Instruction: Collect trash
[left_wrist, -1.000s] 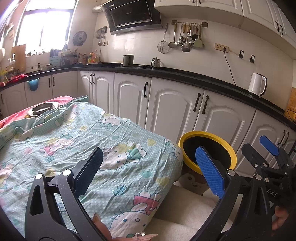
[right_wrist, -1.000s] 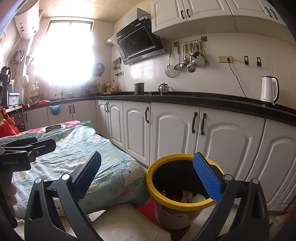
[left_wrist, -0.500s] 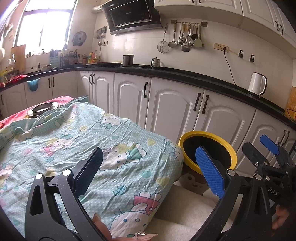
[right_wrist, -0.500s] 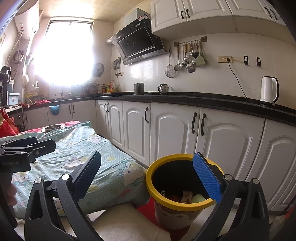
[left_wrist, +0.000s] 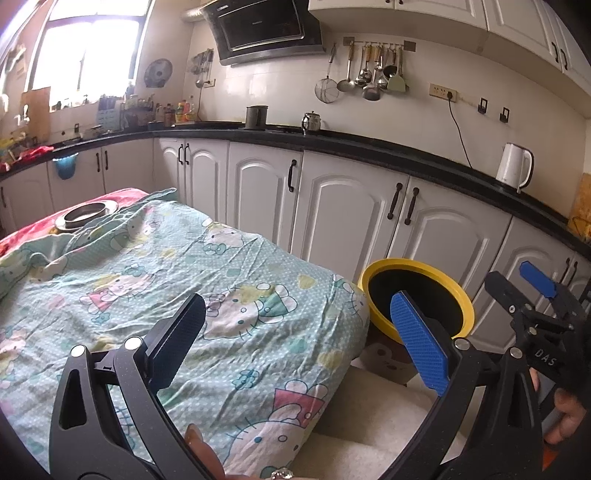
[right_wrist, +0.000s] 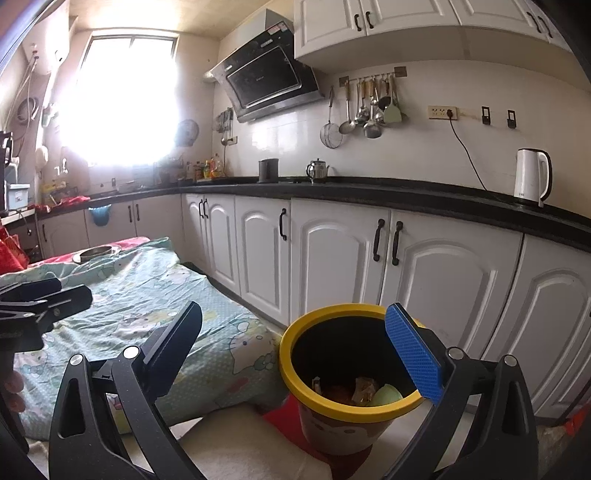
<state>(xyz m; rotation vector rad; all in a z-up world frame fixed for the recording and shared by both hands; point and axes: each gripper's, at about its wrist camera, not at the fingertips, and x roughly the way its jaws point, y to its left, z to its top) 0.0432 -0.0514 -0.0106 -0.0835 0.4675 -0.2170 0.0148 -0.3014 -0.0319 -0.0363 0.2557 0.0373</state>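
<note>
A yellow-rimmed trash bin (right_wrist: 347, 410) stands on the floor beside the cloth-covered table, with crumpled trash (right_wrist: 364, 387) lying inside. In the left wrist view the same bin (left_wrist: 465, 310) shows only its dark inside. My right gripper (right_wrist: 295, 347) hovers open just above and in front of the bin, nothing between its fingers. My left gripper (left_wrist: 299, 332) is open and empty over the table's right end; the right gripper (left_wrist: 532, 295) appears at its far right. The left gripper (right_wrist: 44, 295) shows at the left edge of the right wrist view.
A teal cartoon-print cloth (left_wrist: 147, 280) covers the table, with a metal dish (left_wrist: 86, 214) at its far end. White cabinets (right_wrist: 332, 251) under a black counter run behind the bin. A white kettle (right_wrist: 532, 181) stands on the counter. A red mat (right_wrist: 284, 413) lies under the bin.
</note>
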